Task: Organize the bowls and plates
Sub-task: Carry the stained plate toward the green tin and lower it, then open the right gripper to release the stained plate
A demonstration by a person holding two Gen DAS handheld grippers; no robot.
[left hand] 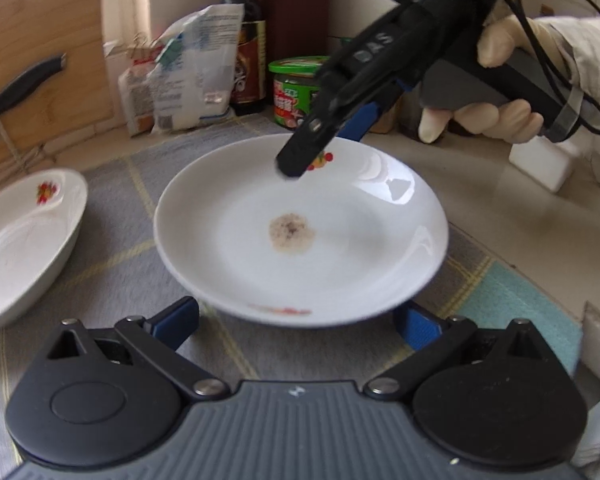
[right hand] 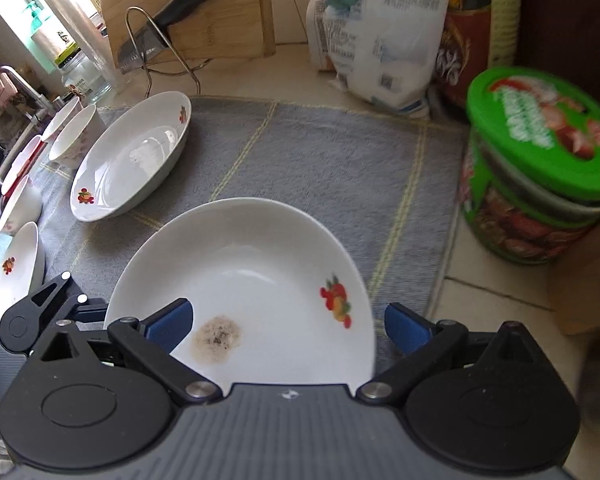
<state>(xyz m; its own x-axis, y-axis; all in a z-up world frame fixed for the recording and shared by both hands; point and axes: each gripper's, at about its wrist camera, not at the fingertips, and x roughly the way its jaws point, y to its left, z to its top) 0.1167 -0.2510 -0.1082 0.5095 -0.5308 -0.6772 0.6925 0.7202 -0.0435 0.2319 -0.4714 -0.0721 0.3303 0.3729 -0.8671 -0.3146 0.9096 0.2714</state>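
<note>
The left gripper [left hand: 298, 318] has its jaws spread wide at the near rim of the plate [left hand: 300, 240]. The right gripper [right hand: 288, 320] reaches over the plate's far rim, jaws also wide apart, held by a gloved hand [left hand: 512, 80] beyond the plate.

I see my right gripper [right hand: 286, 326] with fingers [right hand: 170, 322] spread wide around a stained white plate [right hand: 260, 276] at six o'clock; another plate [right hand: 134, 156] sits at ten o'clock, a green-lidded tub [right hand: 540, 168] at three.
</note>
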